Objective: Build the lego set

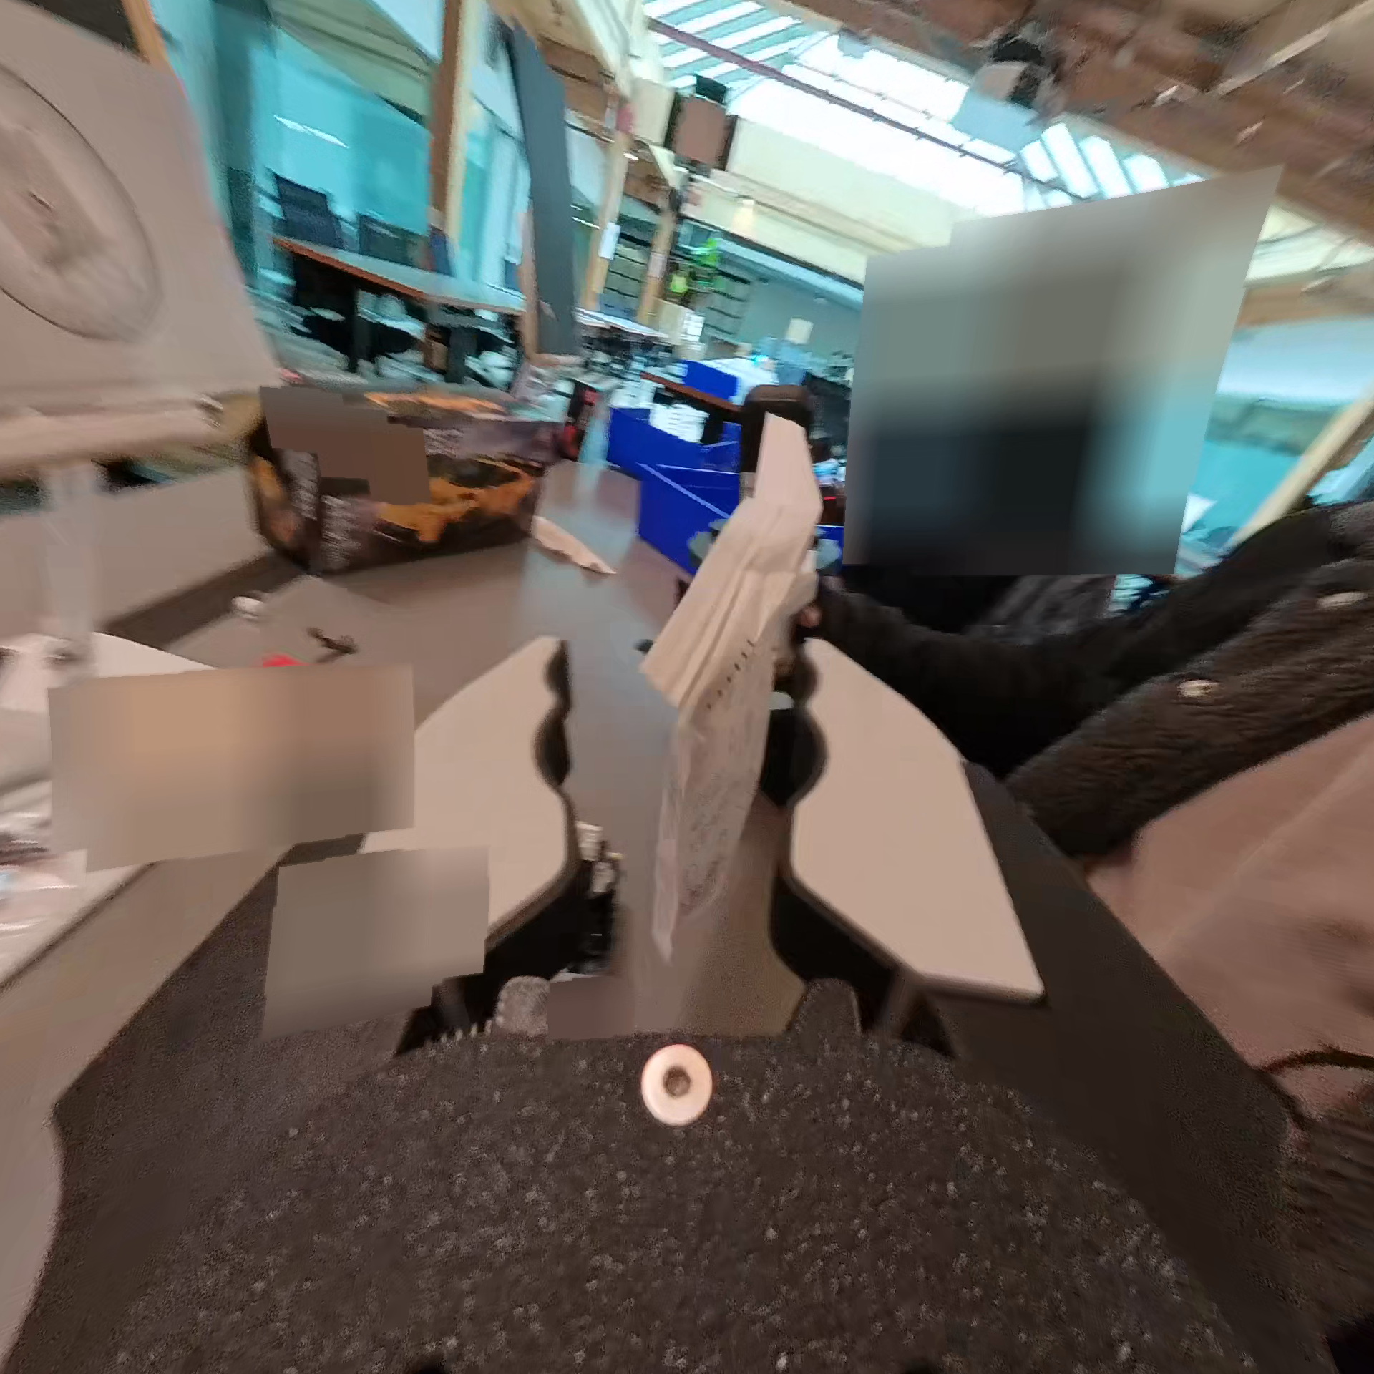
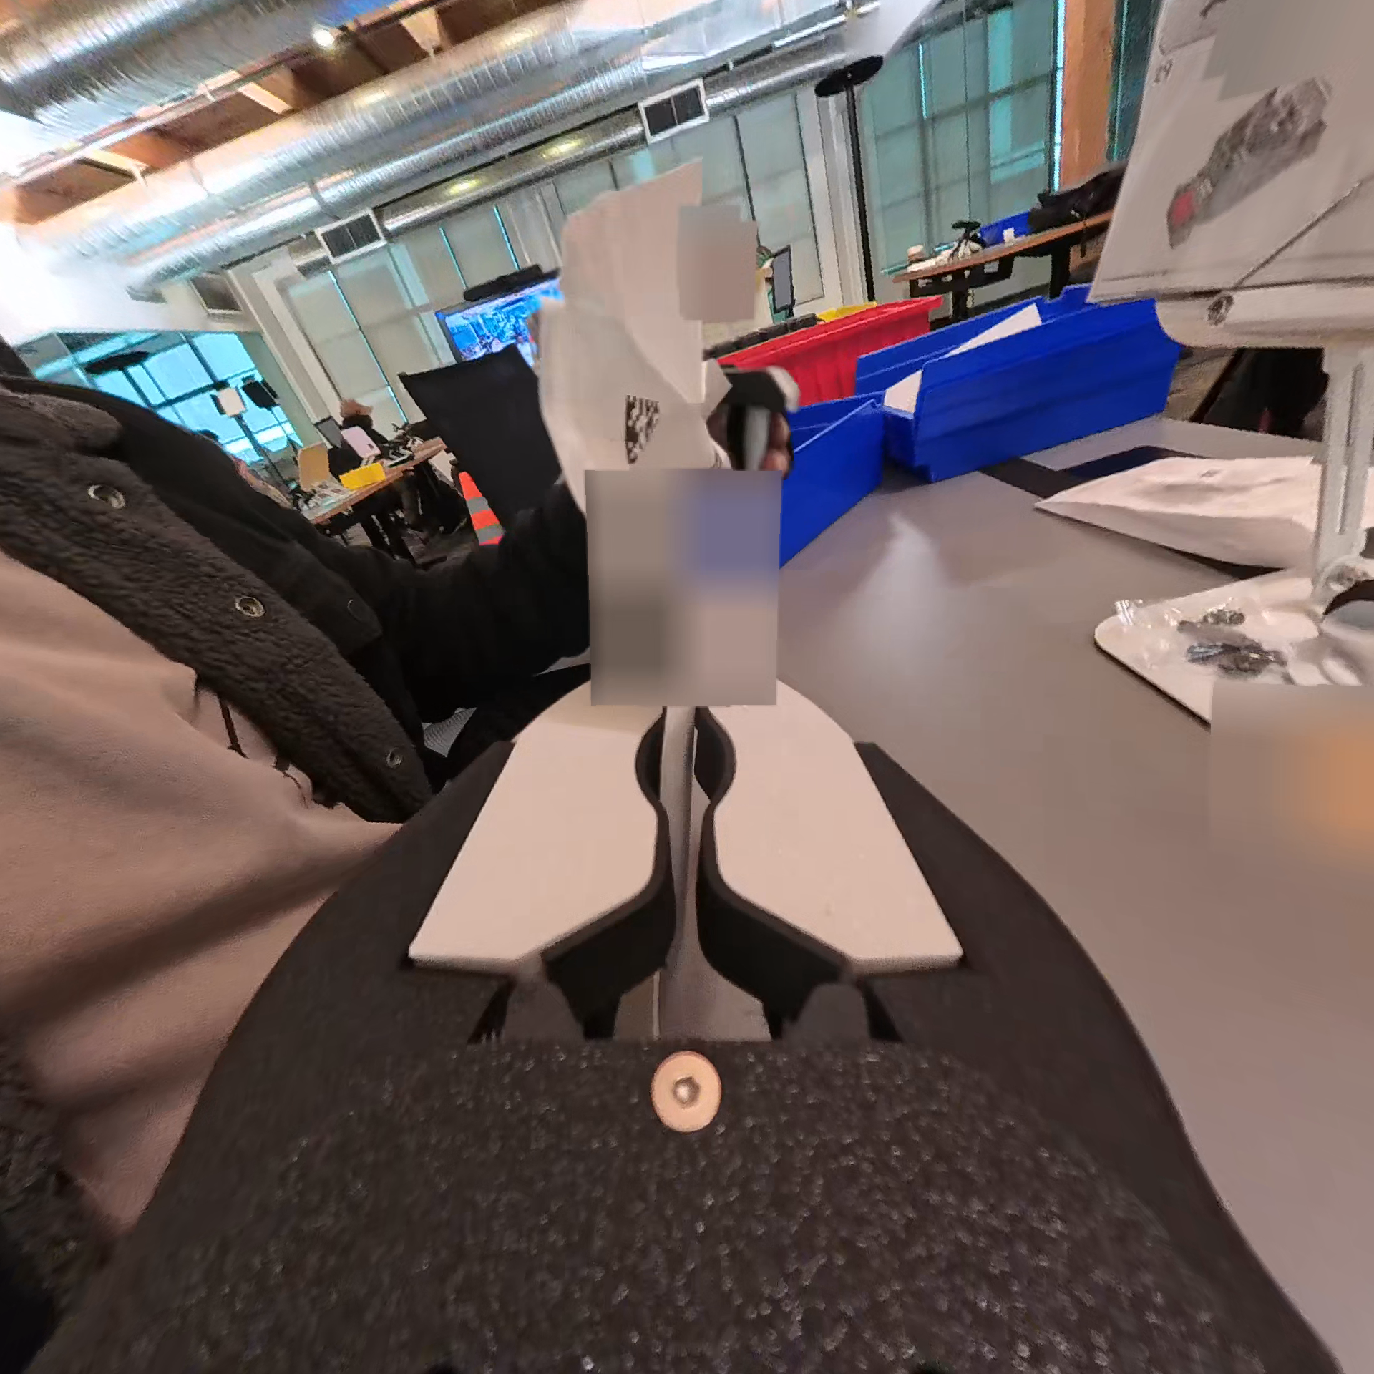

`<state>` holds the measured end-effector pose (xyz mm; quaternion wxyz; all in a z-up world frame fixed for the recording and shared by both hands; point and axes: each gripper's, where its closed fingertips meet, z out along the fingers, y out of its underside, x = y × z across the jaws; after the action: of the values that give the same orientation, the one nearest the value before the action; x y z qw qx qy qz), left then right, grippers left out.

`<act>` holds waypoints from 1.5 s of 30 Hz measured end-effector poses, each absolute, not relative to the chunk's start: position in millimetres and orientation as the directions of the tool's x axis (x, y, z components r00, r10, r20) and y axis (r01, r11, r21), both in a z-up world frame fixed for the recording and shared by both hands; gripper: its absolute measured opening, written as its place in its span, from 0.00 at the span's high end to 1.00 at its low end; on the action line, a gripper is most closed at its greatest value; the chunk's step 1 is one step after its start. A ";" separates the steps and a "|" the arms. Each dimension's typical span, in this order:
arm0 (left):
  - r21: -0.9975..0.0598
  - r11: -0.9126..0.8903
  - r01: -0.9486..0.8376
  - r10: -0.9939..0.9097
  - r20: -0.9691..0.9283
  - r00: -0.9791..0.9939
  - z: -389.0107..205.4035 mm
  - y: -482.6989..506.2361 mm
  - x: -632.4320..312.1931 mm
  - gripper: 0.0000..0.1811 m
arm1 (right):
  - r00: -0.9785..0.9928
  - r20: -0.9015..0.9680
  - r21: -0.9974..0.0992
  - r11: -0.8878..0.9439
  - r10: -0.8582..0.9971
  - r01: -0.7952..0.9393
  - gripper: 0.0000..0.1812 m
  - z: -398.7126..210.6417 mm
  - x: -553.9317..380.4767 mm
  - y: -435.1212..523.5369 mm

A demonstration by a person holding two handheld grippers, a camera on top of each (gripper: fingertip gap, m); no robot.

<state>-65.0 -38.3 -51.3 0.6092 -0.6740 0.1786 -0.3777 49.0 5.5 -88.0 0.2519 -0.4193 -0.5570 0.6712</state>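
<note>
A white paper parts bag (image 2: 632, 372) stands upright between my two grippers. My right gripper (image 2: 682, 717) is shut on the bag's lower edge, which runs straight up from between its fingers. In the left wrist view the same bag (image 1: 736, 595) hangs between the fingers of my left gripper (image 1: 680, 654). Those fingers stand wide apart, and the bag lies close to the right finger. The other gripper shows small behind the bag's far end in each view (image 1: 777, 405) (image 2: 758, 409). The bag's contents are hidden.
An instruction booklet (image 2: 1249, 186) sits on a white stand at the right, over a white tray (image 2: 1160, 669) with small dark parts. Another paper bag (image 2: 1189, 513) lies flat on the grey table (image 2: 929, 632). Blue bins (image 2: 1026, 401), a red bin (image 2: 833, 349) and the set's box (image 1: 401, 483) stand behind. A dark sleeve (image 1: 1041, 669) is close by. The left gripper's tips are roughly 15 centimeters from the right gripper's.
</note>
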 end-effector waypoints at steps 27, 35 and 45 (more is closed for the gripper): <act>-0.990 -0.127 0.054 -0.723 0.129 0.678 -51.3 -41.4 -38.9 1.00 | -0.399 -0.083 -0.985 -0.015 0.913 0.169 1.00 -57.5 29.1 12.5; -0.991 -0.117 0.059 -0.722 0.126 0.680 -46.8 -44.6 -42.6 1.00 | -0.330 -0.045 -0.999 -0.034 0.943 0.039 1.00 -36.9 17.2 21.3; -0.987 -0.135 0.087 -0.679 0.156 0.718 -61.6 -20.7 -41.7 0.99 | -0.290 -0.300 -0.954 -0.281 0.909 0.106 1.00 -31.7 11.2 57.6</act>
<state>-41.7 -20.7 -61.6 0.6215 -0.6875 0.2152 -0.3079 11.2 57.6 -31.7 0.3217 -0.5015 -0.5060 0.6237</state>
